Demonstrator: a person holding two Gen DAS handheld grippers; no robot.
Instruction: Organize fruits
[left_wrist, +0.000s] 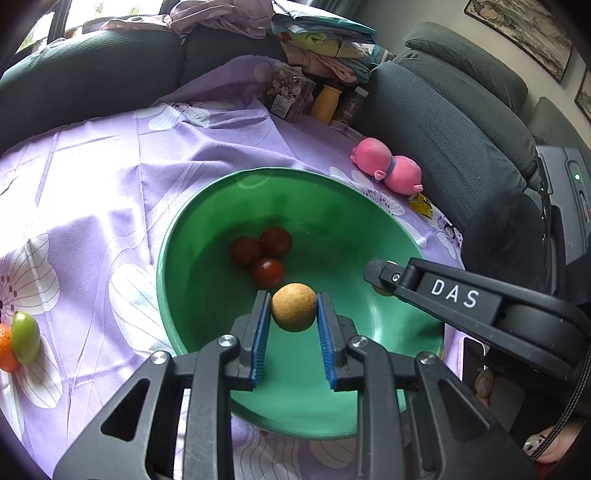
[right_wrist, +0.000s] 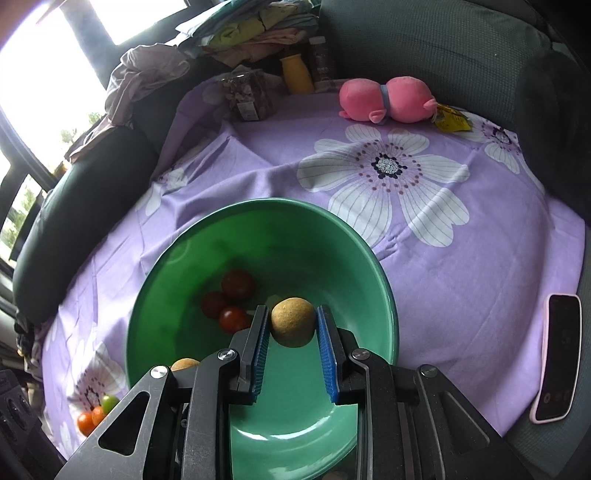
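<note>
**Two brown fruits over the bowl, more fruit still on the cloth**

Both grippers are above the green bowl (left_wrist: 177, 258) and each one grips a round tan-brown fruit between its blue pads. The left gripper (left_wrist: 294, 314) is closed on the left brown fruit (left_wrist: 294, 307). The right gripper (right_wrist: 292, 326) is closed on the right brown fruit (right_wrist: 292, 322). In both views the fruit sits at the tips of the fingers and hangs over the inside of the bowl, not yet released.

In the bowl lie three dark red cherry tomatoes (left_wrist: 263, 256), close together near the middle. So I judge that a part of the sorting is done, and the two brown fruits are about to join the tomatoes.

Some fruit is left outside. On the purple flowered tablecloth (right_wrist: 480, 258), well apart from the bowl on its left side, lie a green fruit (left_wrist: 25, 338) and an orange fruit (left_wrist: 5, 349) that touch each other. The right wrist view shows there two small orange fruits (right_wrist: 90, 419). These must be collected after the present drop.

A pink plush toy (right_wrist: 386, 99) and a phone (right_wrist: 557, 358) lie elsewhere and take no part.
</note>
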